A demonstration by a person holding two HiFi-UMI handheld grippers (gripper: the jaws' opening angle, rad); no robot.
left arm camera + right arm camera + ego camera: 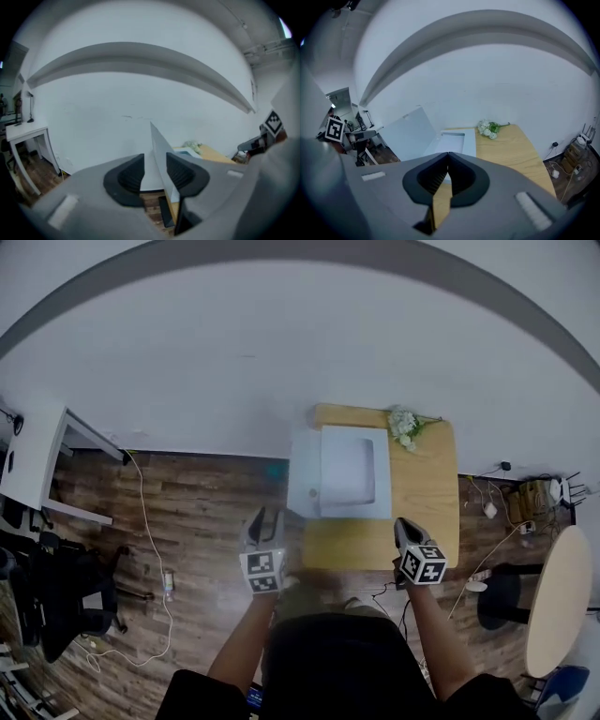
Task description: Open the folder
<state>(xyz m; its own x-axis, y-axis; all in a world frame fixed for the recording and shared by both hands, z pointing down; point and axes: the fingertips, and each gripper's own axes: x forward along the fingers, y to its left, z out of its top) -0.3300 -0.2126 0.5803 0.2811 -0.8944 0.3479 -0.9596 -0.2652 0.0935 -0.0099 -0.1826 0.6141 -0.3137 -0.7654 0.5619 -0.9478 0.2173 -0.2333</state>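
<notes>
Already the folder lies open on the desk; nothing seems left. Left claw is apart, right claw together, empty.

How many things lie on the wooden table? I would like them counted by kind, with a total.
pale blue rectangular folder, open: 1
bunch of white flowers: 1
Total on the light wooden table: 2
</notes>
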